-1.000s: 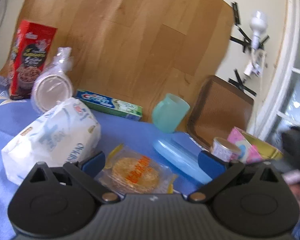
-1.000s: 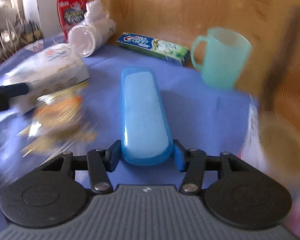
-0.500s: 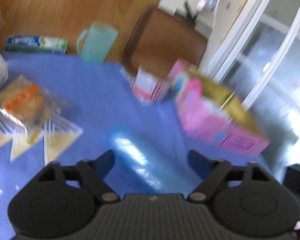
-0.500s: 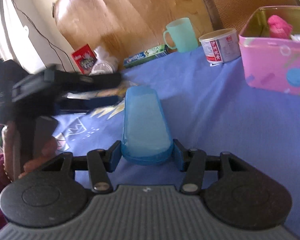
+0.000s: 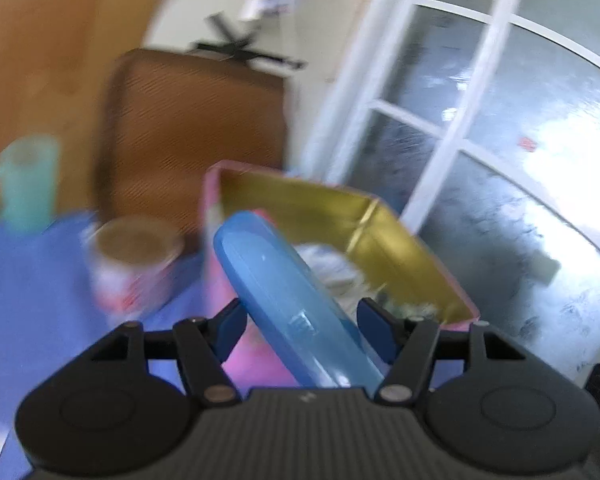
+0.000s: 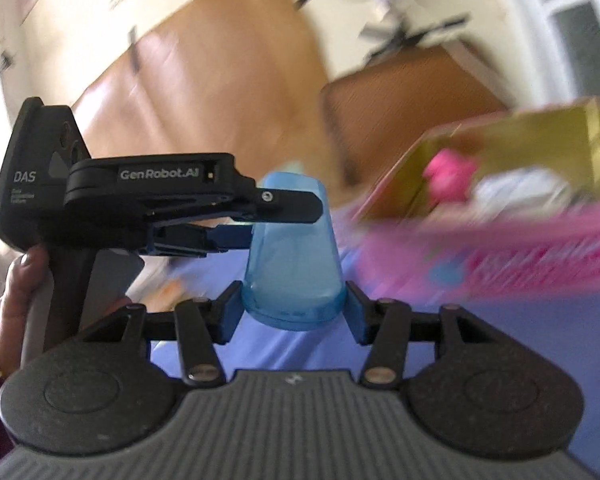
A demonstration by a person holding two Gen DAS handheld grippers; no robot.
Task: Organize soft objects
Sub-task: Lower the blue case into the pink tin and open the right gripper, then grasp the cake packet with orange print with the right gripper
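A long translucent blue case (image 6: 294, 264) is lifted off the table. My right gripper (image 6: 294, 314) is shut on its near end. My left gripper (image 5: 300, 320) straddles the case (image 5: 284, 292) with its jaws standing a little wider than it; from the right wrist view the left gripper (image 6: 284, 216) reaches in from the left at the case's far end. The case points toward the open pink tin (image 5: 380, 216) with a gold inside, which holds a pink soft thing (image 6: 450, 178) and white items.
A tin can (image 5: 134, 264) and a mint mug (image 5: 28, 184) stand on the blue cloth (image 5: 32, 300) left of the pink tin (image 6: 500, 256). A brown tray (image 5: 192, 128) leans against the wall behind. A glass door is at the right.
Both grippers have lifted the blue case off the cloth and swung it right, toward the pink tin. The left gripper's jaws have narrowed around the case.
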